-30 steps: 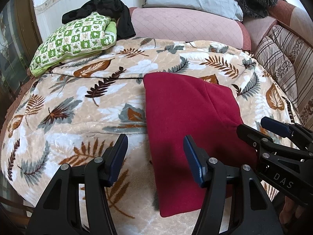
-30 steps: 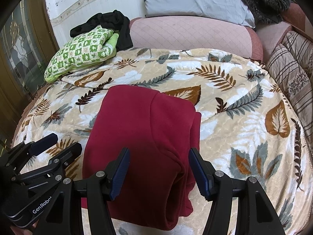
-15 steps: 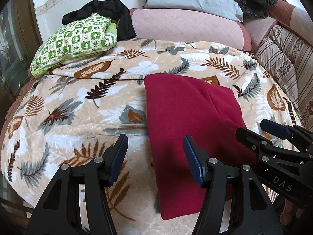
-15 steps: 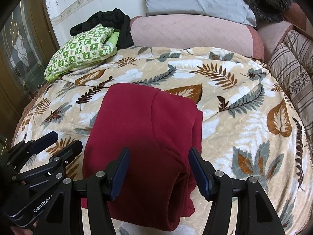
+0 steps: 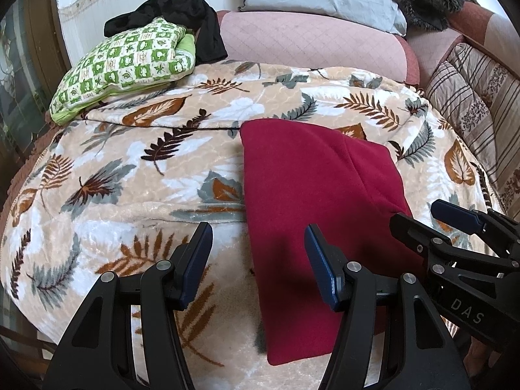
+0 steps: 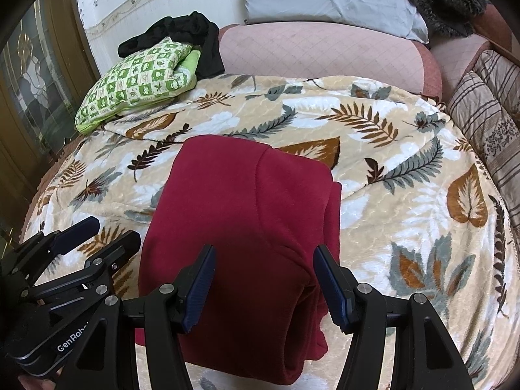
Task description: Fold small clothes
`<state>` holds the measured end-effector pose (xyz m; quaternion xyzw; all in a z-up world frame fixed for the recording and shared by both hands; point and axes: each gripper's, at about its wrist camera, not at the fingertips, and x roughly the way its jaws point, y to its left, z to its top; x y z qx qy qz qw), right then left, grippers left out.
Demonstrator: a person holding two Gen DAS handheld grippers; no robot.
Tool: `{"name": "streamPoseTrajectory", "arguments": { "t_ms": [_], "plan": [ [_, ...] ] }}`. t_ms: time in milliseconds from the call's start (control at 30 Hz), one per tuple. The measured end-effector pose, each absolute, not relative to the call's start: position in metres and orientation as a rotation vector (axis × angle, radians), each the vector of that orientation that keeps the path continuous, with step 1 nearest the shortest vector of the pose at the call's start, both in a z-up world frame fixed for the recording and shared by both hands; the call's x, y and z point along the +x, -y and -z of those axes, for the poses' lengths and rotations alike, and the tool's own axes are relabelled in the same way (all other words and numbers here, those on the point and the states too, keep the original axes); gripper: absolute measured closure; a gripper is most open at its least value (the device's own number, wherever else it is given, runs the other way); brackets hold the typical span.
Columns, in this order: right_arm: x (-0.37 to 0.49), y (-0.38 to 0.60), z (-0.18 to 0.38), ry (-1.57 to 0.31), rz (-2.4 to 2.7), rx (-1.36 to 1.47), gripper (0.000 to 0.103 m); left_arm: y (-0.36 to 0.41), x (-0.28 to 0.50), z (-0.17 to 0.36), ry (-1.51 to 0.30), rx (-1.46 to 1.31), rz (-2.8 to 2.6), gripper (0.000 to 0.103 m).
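A folded dark red garment (image 5: 312, 201) is lying flat on a leaf-patterned blanket (image 5: 136, 169). In the left wrist view it is filling the centre and lower right of the frame, its long axis running from the upper middle down toward the bottom edge, leaning slightly to the right as it nears the bottom. In the right wrist view the same garment (image 6: 247, 227) is sitting in the lower centre, its rounded folded edge lying along its right side.

The left gripper (image 5: 256, 263) is hovering above the garment's left edge with its jaws spread apart, grasping nothing. The right gripper (image 6: 263, 286) is hanging over the near end of the garment, its jaws likewise spread and gripping nothing.

A green checked pillow (image 5: 126, 68) is resting in the upper left, with a black cloth (image 5: 182, 16) lying behind it.
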<state>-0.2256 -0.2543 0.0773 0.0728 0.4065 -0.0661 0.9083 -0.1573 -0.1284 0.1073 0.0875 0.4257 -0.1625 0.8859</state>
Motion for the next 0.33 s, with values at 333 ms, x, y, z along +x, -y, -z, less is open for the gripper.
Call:
{"name": "streamPoseTrajectory", "arguments": {
  "t_ms": [333],
  "plan": [
    [-0.2249,0.2545,-0.0778,-0.844,0.132,0.149,0.043,0.1298,-0.1597,-0.1076,-0.885,0.183,0.337,0.044]
  ]
}}
